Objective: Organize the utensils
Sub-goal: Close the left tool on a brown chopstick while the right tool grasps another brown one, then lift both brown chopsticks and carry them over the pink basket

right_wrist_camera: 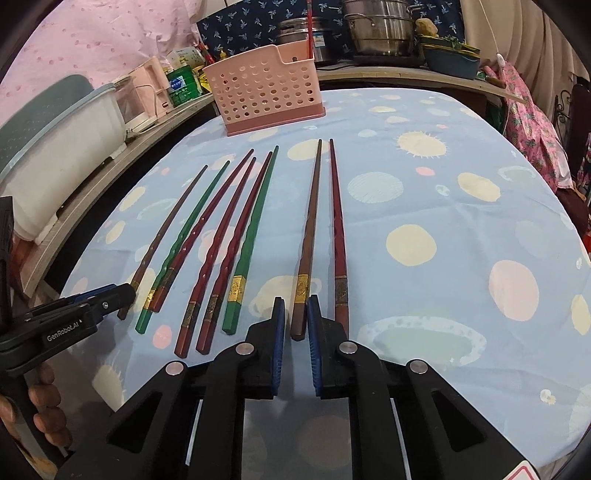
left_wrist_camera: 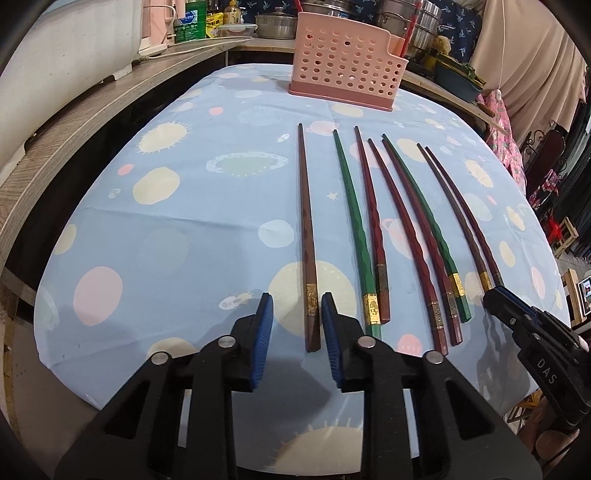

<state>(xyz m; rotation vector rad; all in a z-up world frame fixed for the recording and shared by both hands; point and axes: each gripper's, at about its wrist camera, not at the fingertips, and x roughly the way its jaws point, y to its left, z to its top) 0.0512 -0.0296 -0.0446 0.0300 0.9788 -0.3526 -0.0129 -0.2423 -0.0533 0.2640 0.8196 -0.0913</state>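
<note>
Several brown, red and green chopsticks lie side by side on the blue patterned tablecloth (left_wrist_camera: 184, 229). My left gripper (left_wrist_camera: 296, 301) is open, its blue pads either side of the butt end of the leftmost brown chopstick (left_wrist_camera: 307, 236), not closed on it. My right gripper (right_wrist_camera: 295, 308) is open around the butt end of a brown chopstick (right_wrist_camera: 308, 240), with a red chopstick (right_wrist_camera: 338, 229) just right of it. A pink perforated utensil holder (left_wrist_camera: 347, 59) stands upright at the far edge; it also shows in the right wrist view (right_wrist_camera: 266, 88).
A wooden ledge (left_wrist_camera: 92, 107) runs along the left with a white appliance, bottles and jars. Steel pots (right_wrist_camera: 380, 29) and a blue basin (right_wrist_camera: 450, 59) stand behind the holder. The cloth (right_wrist_camera: 461, 240) right of the chopsticks holds nothing.
</note>
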